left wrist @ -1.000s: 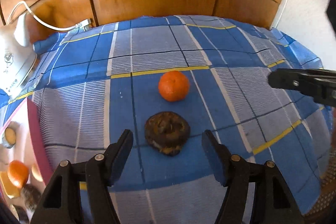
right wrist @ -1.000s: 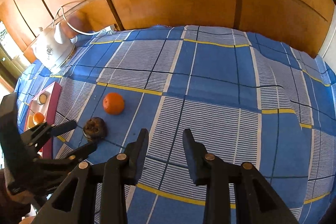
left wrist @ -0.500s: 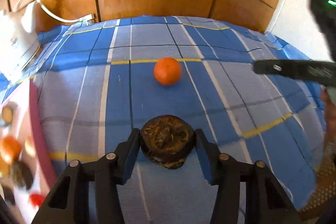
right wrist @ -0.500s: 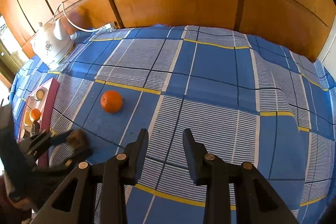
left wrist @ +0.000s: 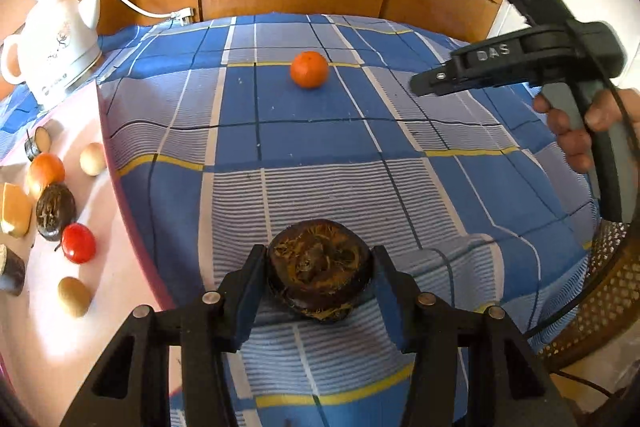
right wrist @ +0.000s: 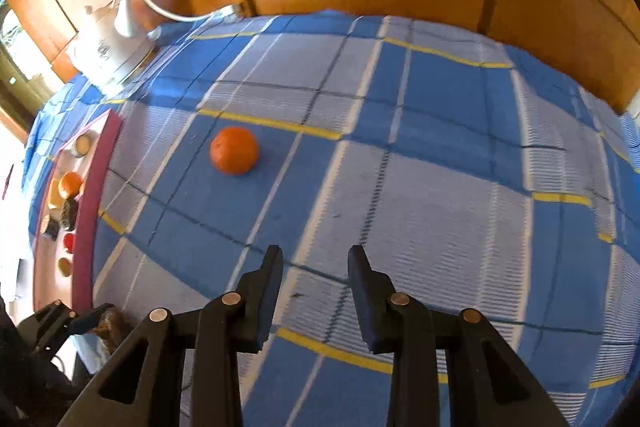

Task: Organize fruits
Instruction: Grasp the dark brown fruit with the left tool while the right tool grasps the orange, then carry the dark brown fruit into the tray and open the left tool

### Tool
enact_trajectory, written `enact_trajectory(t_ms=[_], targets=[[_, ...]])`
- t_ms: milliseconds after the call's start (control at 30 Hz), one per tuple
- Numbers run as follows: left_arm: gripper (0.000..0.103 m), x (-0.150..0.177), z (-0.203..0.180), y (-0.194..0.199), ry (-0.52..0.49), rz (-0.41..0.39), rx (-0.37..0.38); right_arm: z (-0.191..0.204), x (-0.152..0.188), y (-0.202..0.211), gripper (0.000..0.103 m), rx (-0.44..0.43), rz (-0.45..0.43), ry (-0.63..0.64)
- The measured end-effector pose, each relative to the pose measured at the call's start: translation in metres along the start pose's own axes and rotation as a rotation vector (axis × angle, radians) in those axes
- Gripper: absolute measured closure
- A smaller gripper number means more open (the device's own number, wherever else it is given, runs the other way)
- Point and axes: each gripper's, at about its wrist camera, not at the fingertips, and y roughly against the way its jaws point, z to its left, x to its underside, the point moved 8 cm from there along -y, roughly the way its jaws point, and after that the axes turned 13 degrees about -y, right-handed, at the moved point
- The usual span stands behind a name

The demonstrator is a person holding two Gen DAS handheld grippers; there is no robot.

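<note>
My left gripper (left wrist: 318, 255) is shut on a dark brown, fibrous fruit (left wrist: 318, 267) and holds it above the blue checked cloth, near the pink tray's rim (left wrist: 134, 251). An orange (left wrist: 309, 69) lies alone on the cloth farther back. In the right wrist view the same orange (right wrist: 234, 150) sits ahead and to the left of my right gripper (right wrist: 315, 255), whose fingers stand a little apart with nothing between them. The left gripper (right wrist: 82, 317) with the brown fruit (right wrist: 111, 325) shows at that view's lower left corner.
The pink tray (right wrist: 94, 195) on the left holds several fruits, among them a red one (left wrist: 79, 243) and another brown one (left wrist: 55, 211). A white kettle (left wrist: 56, 43) with a cord stands at the back left. Wooden panels close the far side. A wicker surface (left wrist: 600, 307) lies beyond the cloth's right edge.
The left jaws closed on the brown fruit and carried it leftward toward the tray. The orange stayed put. The right gripper dipped slightly toward the cloth.
</note>
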Motion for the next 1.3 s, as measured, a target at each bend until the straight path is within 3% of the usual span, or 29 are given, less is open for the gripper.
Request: enact_trajectory(t_ms=[100, 367, 500, 667, 733, 967, 1300], targets=[[0.051, 0.001, 0.0, 0.006, 0.001, -0.019, 0.002, 0.016, 0.003, -0.003, 0.069, -0.018, -0.001, 0.032], [0.051, 0.002, 0.0, 0.013, 0.0, -0.041, 0.015, 0.056, -0.028, -0.019, 0.047, -0.085, -0.03, 0.01], [0.051, 0.003, 0.002, 0.017, 0.004, -0.046, 0.02, 0.069, -0.047, -0.035, 0.047, -0.064, -0.034, 0.01], [0.051, 0.005, 0.005, 0.018, 0.022, -0.046, 0.027, 0.079, -0.058, -0.069, 0.047, -0.027, 0.025, 0.009], [0.051, 0.005, 0.006, 0.019, 0.027, -0.048, 0.027, 0.079, -0.056, -0.079, 0.064, 0.003, 0.044, 0.015], [0.051, 0.005, 0.007, 0.022, 0.043, -0.06, 0.027, 0.073, -0.035, -0.062, 0.064, 0.02, 0.043, 0.103], [0.051, 0.001, 0.017, 0.042, 0.087, -0.092, -0.006, 0.045, 0.028, -0.031, 0.063, 0.046, 0.102, 0.23]])
